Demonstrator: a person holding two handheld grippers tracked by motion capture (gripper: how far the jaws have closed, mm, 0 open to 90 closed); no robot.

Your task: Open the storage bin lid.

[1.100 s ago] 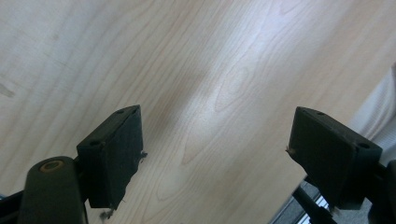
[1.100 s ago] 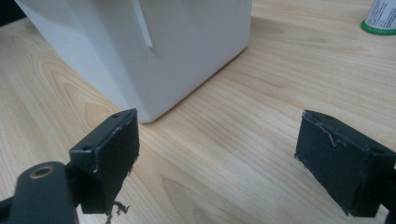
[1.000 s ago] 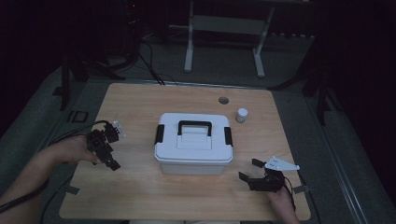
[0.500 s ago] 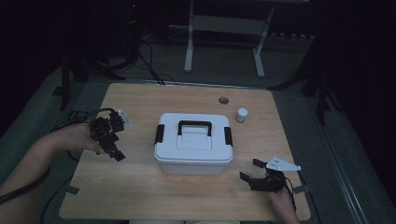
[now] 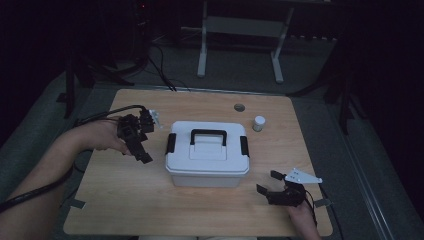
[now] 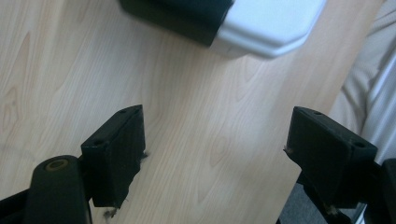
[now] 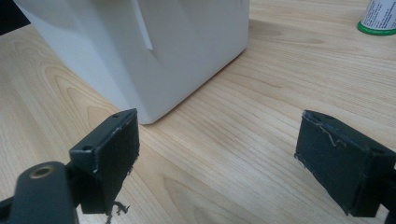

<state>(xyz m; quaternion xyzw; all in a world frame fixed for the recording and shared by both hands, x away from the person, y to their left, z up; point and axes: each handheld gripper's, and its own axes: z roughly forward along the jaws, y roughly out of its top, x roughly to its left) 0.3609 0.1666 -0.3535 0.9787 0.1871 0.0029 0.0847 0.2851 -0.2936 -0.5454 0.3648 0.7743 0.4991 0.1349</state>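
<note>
1. A wooden table stands in a dim room. A white storage box sits at its centre, lid on, with a black carry handle lying flat on the lid.
2. Black latches sit at the box's two short ends: left latch at 9 o'clock of the handle, right latch at 3 o'clock.
3. A small white jar stands upright on the table at about 2 o'clock from the box, near it but apart. In the right gripper view the same jar shows a green band at its base.
4. A small dark round item lies at 12 to 1 o'clock from the box, towards the far edge. What it is cannot be told.
5. The left gripper, held in the person's left hand, is at 9 o'clock of the box, just beside the left latch and not touching it. In the left gripper view its fingers stand wide apart with bare tabletop between them and nothing held; the box corner and latch lie ahead.
6. The right gripper is low over the table at about 4 o'clock of the box, near its front right corner, apart from it. Its fingers are spread wide and empty, with the box wall just ahead.
</note>
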